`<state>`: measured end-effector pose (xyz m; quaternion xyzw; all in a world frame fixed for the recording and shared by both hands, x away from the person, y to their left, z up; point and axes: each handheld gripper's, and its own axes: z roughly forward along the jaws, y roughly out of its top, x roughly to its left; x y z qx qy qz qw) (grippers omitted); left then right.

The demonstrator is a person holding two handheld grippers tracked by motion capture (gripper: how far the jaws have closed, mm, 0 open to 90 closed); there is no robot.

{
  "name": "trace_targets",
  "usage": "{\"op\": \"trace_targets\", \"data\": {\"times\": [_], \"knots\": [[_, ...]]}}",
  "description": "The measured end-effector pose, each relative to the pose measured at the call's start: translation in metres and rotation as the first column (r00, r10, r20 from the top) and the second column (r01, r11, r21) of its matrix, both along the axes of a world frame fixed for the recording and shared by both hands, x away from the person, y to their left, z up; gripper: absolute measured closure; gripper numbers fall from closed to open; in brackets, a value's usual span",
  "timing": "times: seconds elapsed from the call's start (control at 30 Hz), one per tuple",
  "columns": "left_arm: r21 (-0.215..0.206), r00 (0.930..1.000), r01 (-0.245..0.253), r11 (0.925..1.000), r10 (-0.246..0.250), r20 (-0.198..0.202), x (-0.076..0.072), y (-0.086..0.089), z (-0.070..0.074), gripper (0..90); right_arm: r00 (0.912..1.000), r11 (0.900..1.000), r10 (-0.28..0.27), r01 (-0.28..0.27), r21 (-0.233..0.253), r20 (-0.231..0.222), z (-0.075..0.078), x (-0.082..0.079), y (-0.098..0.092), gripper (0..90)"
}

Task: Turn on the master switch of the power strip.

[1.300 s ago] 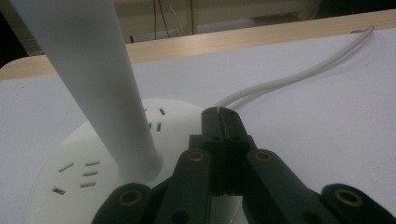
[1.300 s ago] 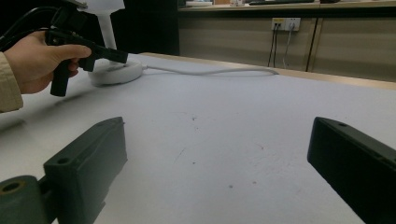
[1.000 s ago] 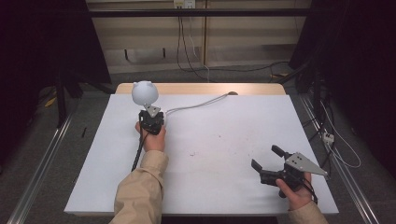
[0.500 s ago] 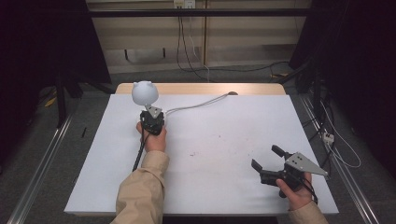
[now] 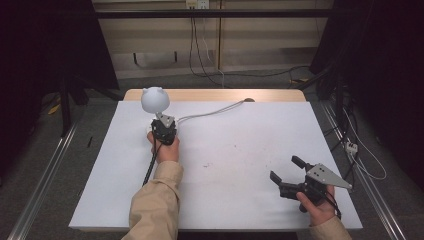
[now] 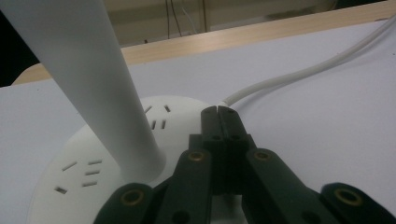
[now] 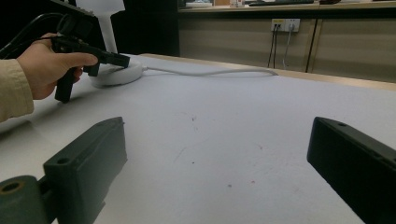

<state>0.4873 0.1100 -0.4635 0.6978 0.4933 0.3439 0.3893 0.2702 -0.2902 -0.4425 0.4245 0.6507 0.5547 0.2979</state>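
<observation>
Clenched left gripper (image 6: 223,116) on smooth round white lamp base (image 6: 79,172); right gripper (image 5: 289,176) splayed

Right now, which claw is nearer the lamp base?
Left. The left claw is shut over the lamp base; the right claw sits open, far across the table.

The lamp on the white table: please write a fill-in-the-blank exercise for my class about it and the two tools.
1. The left tool has its jaws ____ over the lamp's round base.
2. The right tool rests near the table's right front corner with its jaws ____.
3. A white ____ runs from the base across the table toward its far edge.
4. The lamp has a round head of ____ colour.

Missing words: shut; open; cable; white
</observation>
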Motion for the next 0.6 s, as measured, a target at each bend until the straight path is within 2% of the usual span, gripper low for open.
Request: {"op": "trace_targets", "data": {"times": [0.07, 0.17, 0.27, 0.37, 0.4, 0.43, 0.47, 0.53, 0.6], "knots": [[0.025, 0.9999, -0.010, 0.9996, 0.010, 0.004, -0.0006, -0.0034, -0.0003, 90.0, 1.0000, 1.000, 0.000, 0.000, 0.002, -0.002, 0.0004, -0.0007, -0.0002, 4.4], [0.012, 0.9998, -0.020, 0.9997, 0.020, -0.008, 0.0003, -0.0036, 0.0002, 90.0, 1.0000, 1.000, 0.007, -0.007, -0.008, 0.001, 0.0002, -0.0011, -0.0014, 4.3], [0.022, 0.9994, -0.031, 0.9993, 0.032, -0.011, 0.0002, -0.0057, 0.0001, 90.0, 1.0000, 1.000, 0.000, 0.000, 0.002, 0.004, 0.0007, -0.0006, -0.0025, 4.3], [0.005, 0.9990, -0.042, 0.9991, 0.042, -0.012, 0.0004, -0.0053, -0.0007, 90.0, 1.0000, 1.000, 0.002, -0.002, 0.001, 0.004, 0.0012, -0.0008, -0.0025, 4.4], [-0.008, 0.9976, -0.069, 0.9976, 0.069, -0.008, -0.0008, -0.0079, -0.0015, 90.0, 1.0000, 1.000, 0.002, -0.002, 0.004, 0.007, 0.0016, -0.0009, -0.0019, 4.4], [0.023, 0.9992, -0.039, 0.9990, 0.039, -0.003, -0.0007, -0.0068, -0.0012, 90.0, 1.0000, 1.000, 0.004, -0.004, 0.001, 0.009, 0.0020, -0.0008, -0.0019, 4.4], [0.037, 0.9993, -0.038, 0.9986, 0.038, -0.004, -0.0011, -0.0074, -0.0007, 90.0, 0.9999, 1.000, 0.006, -0.006, -0.003, 0.009, 0.0025, -0.0006, -0.0018, 4.4], [-0.011, 0.9989, -0.047, 0.9988, 0.047, 0.002, -0.0019, -0.0055, -0.0004, 90.0, 0.9999, 1.000, 0.008, -0.008, 0.002, 0.012, 0.0032, 0.0001, -0.0014, 4.4], [-0.025, 0.9987, -0.050, 0.9985, 0.050, 0.006, -0.0033, -0.0029, 0.0019, 89.3, 0.9999, 1.000, 0.009, -0.009, 0.002, 0.009, 0.0021, 0.0007, -0.0018, 4.3]]}}
